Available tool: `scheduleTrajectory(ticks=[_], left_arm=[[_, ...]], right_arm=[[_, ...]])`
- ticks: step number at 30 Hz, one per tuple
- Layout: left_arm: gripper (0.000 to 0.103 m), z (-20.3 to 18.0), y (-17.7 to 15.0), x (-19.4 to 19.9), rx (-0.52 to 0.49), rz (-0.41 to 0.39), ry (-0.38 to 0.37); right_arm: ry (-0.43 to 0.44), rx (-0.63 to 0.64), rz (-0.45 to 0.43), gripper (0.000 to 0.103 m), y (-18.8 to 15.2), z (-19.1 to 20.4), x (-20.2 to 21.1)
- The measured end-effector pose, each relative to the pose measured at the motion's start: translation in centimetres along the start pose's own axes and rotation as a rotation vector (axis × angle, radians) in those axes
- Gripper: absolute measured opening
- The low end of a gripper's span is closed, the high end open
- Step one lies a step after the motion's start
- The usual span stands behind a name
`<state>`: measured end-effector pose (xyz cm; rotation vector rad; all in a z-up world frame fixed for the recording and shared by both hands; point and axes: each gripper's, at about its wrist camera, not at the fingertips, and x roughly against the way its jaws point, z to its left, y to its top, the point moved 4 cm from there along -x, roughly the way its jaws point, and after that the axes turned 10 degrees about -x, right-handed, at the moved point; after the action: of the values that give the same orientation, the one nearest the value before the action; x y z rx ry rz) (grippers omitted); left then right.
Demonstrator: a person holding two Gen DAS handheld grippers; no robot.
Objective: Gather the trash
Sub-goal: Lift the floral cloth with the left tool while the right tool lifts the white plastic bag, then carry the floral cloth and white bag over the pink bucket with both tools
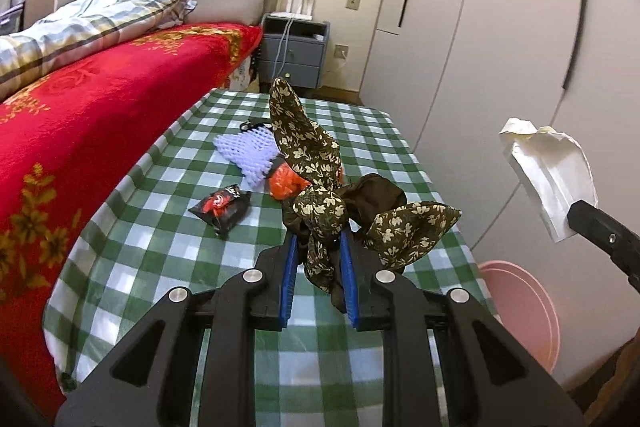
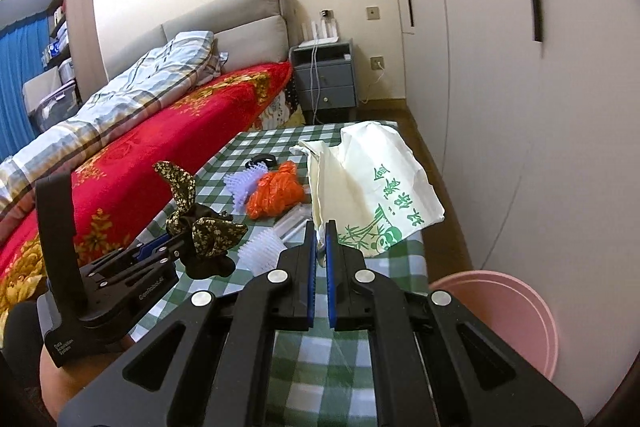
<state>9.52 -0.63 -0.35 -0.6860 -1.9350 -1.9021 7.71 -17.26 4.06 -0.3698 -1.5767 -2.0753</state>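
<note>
My left gripper (image 1: 320, 239) is shut on a dark floral fabric scrunchie with bow ears (image 1: 320, 203), held above the checked table; it also shows in the right wrist view (image 2: 200, 223). My right gripper (image 2: 319, 227) is shut on a white tissue packet with green panda print (image 2: 372, 179), held in the air; it shows in the left wrist view (image 1: 552, 171) too. On the table lie a black and red snack wrapper (image 1: 222, 205), a lilac foam fruit net (image 1: 248, 151), an orange plastic bag (image 1: 284, 183) and a white foam net (image 2: 260, 251).
A pink bin (image 2: 516, 311) stands on the floor at the table's right side, also in the left wrist view (image 1: 520, 311). The green checked tablecloth (image 1: 160, 227) borders a bed with a red blanket (image 1: 80, 131). A grey nightstand (image 1: 296, 51) and white wardrobe (image 1: 500, 27) stand behind.
</note>
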Motion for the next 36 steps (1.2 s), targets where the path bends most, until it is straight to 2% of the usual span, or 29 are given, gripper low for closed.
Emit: scheduleTrajectory(ticks=[7,14,36], left_arm=[[0.02,-1.6,-0.3,1.5,-0.028,-0.019,-0.033],[0.02,-3.7,-0.6,1.4,-0.056,-0.023,-0.077],[0.02,-9.8,-0.9,-1.0,-0.122,-0.013,-0.193]], right_arm=[[-0.035,-0.016,-0.011,0.004,-0.9,-1.3,2.7],[-0.076,-0.046,-0.013,0.005,-1.3,-3.1,4.0],[-0.179,-0.144,-0.03,0.005,-0.6,-8.3,5.1]])
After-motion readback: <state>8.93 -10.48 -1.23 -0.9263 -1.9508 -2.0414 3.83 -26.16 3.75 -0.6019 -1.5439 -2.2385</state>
